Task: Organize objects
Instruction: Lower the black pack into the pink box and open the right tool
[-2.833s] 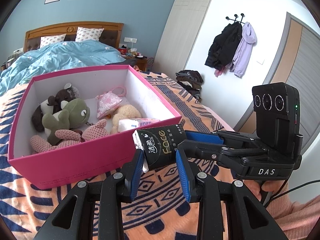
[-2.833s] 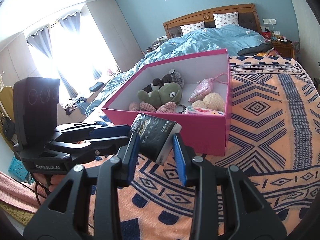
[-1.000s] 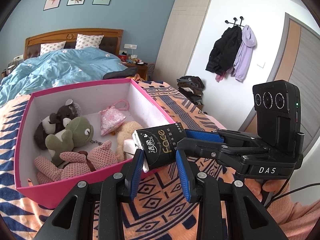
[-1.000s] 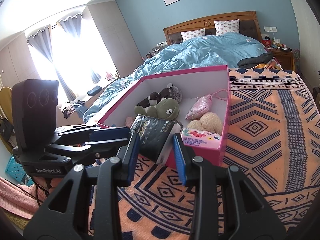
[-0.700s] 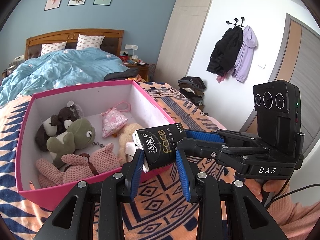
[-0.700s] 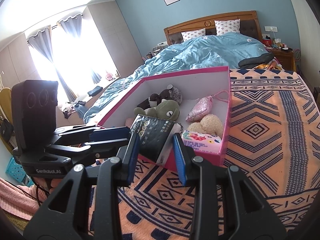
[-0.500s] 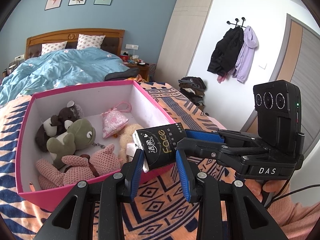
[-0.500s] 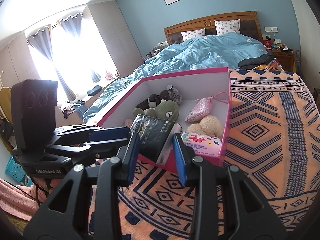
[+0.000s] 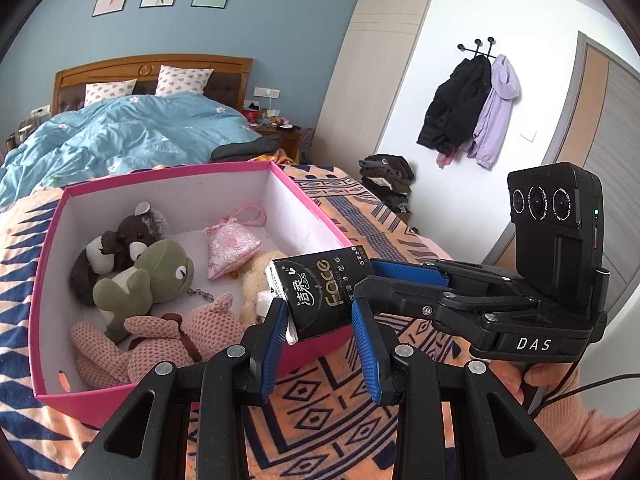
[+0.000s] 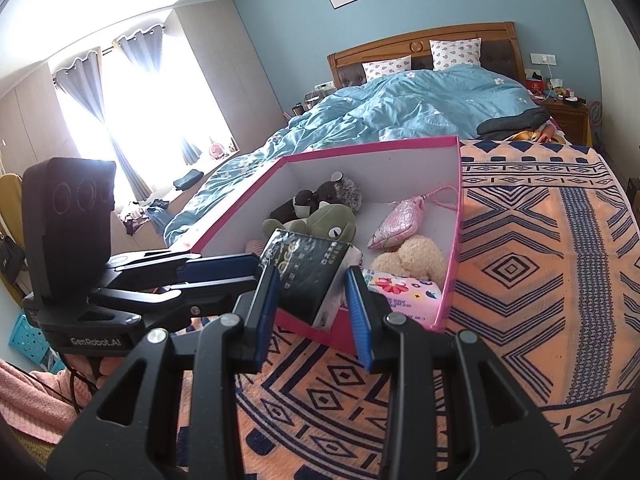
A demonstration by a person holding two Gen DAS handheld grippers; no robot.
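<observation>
A black tissue pack [image 9: 320, 294] with gold "Face" lettering hangs over the near right corner of the pink box [image 9: 172, 170], held from both ends. My left gripper [image 9: 320, 314] is shut on it, blue pads against its sides. From the right, my right gripper [image 9: 366, 280] clamps the pack's other end. In the right wrist view the pack [image 10: 310, 274] sits between the pads of my right gripper [image 10: 311, 284], and the left gripper [image 10: 256, 266] reaches in from the left. The box [image 10: 454, 240] holds several plush toys.
Inside the box lie a green frog plush [image 9: 148, 276], a brown plush [image 9: 120, 240], a pink knitted plush [image 9: 168, 340], a pink pouch [image 9: 232, 244], a beige plush [image 10: 412, 258] and a floral tissue pack [image 10: 404, 292]. The box rests on a patterned orange blanket [image 10: 540, 280]; a blue duvet [image 10: 400, 104] lies behind.
Both grippers have carried the pack up from in front of the box's near wall to above its near corner. Over the last second hardly anything has moved.
</observation>
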